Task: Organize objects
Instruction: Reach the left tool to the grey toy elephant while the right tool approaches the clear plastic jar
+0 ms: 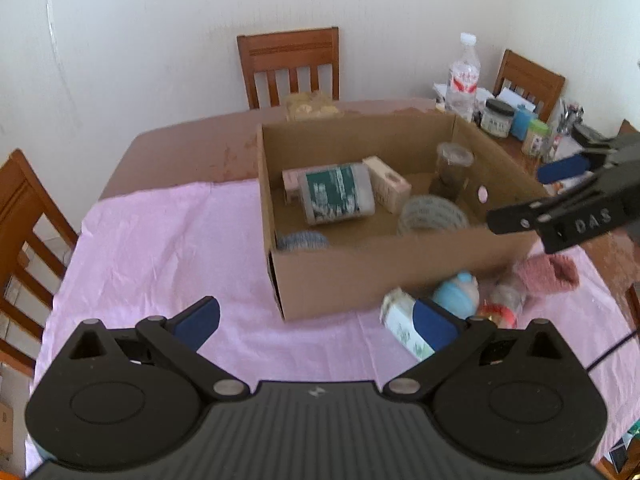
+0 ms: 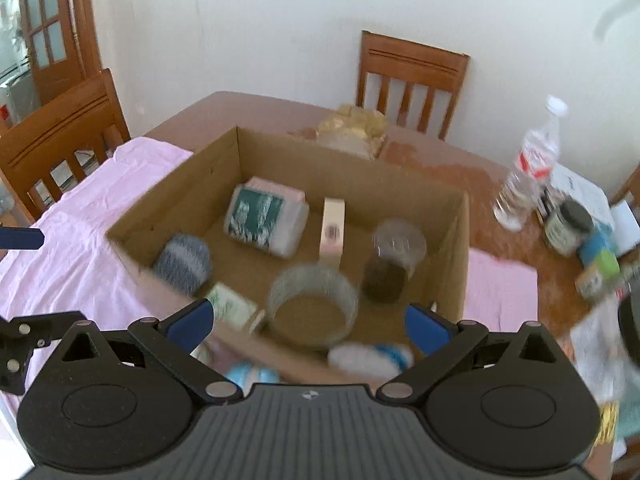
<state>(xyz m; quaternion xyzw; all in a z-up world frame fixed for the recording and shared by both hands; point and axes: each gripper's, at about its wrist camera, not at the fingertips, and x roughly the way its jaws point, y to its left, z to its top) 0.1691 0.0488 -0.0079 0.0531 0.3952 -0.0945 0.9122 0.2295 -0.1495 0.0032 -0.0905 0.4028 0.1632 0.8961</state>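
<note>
An open cardboard box (image 1: pixel 360 276) stands on the pink cloth; it also shows in the right wrist view (image 2: pixel 452 240). Inside lie a green-labelled pack (image 1: pixel 336 194), a cream carton (image 1: pixel 390 184), a clear jar (image 1: pixel 452 168), a clear round dish (image 2: pixel 312 304) and a grey-blue scrubber (image 2: pixel 182 260). In front of the box lie a white-green carton (image 1: pixel 400 320), a blue-white toy (image 1: pixel 458 294) and a pink sock (image 1: pixel 548 272). My left gripper (image 1: pixel 316 320) is open and empty before the box. My right gripper (image 2: pixel 308 326) is open and empty above the box's near wall.
A water bottle (image 1: pixel 464 76), jars (image 1: pixel 497 118) and small containers crowd the table's right end. Wooden chairs (image 1: pixel 292 66) stand around the table. A crumpled bag (image 2: pixel 354 130) lies behind the box. Pink cloth (image 1: pixel 160 248) covers the left side.
</note>
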